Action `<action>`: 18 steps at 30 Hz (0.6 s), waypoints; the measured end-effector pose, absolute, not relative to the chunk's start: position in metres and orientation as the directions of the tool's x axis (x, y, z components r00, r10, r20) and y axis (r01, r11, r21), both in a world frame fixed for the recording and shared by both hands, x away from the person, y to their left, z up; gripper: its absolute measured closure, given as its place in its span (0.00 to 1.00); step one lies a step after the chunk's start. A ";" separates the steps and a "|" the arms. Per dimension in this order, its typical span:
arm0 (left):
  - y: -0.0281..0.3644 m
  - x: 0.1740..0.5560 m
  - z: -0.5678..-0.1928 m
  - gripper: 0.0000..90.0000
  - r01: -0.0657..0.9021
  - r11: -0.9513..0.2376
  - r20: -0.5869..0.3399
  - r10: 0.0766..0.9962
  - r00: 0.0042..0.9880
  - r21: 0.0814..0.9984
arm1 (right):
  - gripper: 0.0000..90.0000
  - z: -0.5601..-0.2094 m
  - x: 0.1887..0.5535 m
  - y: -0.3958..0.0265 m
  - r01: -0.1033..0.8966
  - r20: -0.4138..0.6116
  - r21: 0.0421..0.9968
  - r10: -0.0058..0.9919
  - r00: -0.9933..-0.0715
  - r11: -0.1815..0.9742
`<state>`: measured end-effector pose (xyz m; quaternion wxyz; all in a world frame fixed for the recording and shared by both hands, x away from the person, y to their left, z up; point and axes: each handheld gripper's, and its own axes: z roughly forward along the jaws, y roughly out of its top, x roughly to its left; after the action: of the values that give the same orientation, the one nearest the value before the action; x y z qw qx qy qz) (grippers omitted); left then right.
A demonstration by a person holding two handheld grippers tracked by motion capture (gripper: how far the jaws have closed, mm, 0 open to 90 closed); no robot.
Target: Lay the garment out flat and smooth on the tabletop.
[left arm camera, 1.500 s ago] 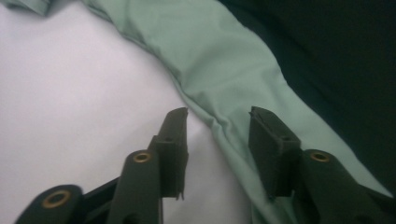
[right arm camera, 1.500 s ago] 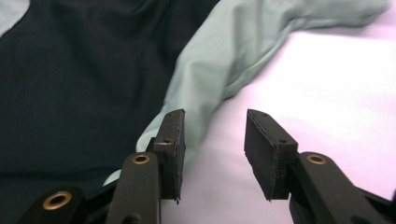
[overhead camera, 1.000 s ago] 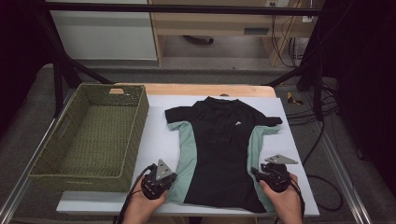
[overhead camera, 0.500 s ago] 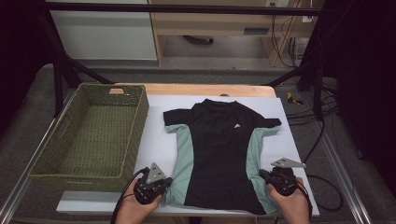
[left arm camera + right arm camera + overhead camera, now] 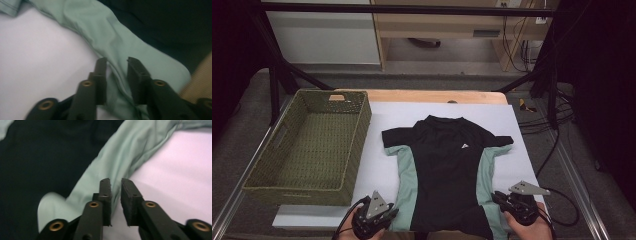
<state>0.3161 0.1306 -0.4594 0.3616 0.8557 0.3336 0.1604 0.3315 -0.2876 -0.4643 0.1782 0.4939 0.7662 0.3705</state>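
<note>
A black T-shirt (image 5: 447, 170) with pale green side panels lies flat, front up, on the white table cover (image 5: 377, 170). My left gripper (image 5: 393, 213) is at the shirt's lower left hem. Its jaws have just been opening and stand apart in the left gripper view (image 5: 117, 62), with a fold of the green panel (image 5: 105, 32) running between them, unpinched. My right gripper (image 5: 498, 198) is at the lower right hem. Its jaws have also just been opening. A narrow gap shows in the right gripper view (image 5: 115, 182) over the green panel's edge (image 5: 125, 157).
A green woven basket (image 5: 358, 145) stands left of the shirt, with nothing in it. The table's wooden far edge (image 5: 432, 96) runs behind the shirt's collar. Cables (image 5: 557, 120) hang off the right side. The person's hands are at the near edge.
Both hands have drawn back toward the near edge of the table and slightly outward. The shirt's lower part lies a little nearer and flatter.
</note>
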 end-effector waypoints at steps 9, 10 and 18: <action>0.114 0.368 -0.465 0.63 0.460 -0.527 0.082 0.716 0.694 0.714 | 0.66 -0.467 0.375 -0.281 0.652 0.105 0.735 0.917 -0.385 0.190; 0.114 0.370 -0.467 0.63 0.459 -0.525 0.079 0.715 0.695 0.716 | 0.64 -0.469 0.377 -0.280 0.655 0.102 0.732 0.919 -0.382 0.191; 0.117 0.371 -0.480 0.64 0.480 -0.491 0.025 0.718 0.696 0.727 | 0.65 -0.482 0.376 -0.274 0.656 0.091 0.732 0.928 -0.361 0.183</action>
<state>0.3706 0.1173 -0.4797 0.3603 0.8474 0.3532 0.1652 0.3758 -0.2739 -0.4815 0.1917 0.5315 0.7449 0.3547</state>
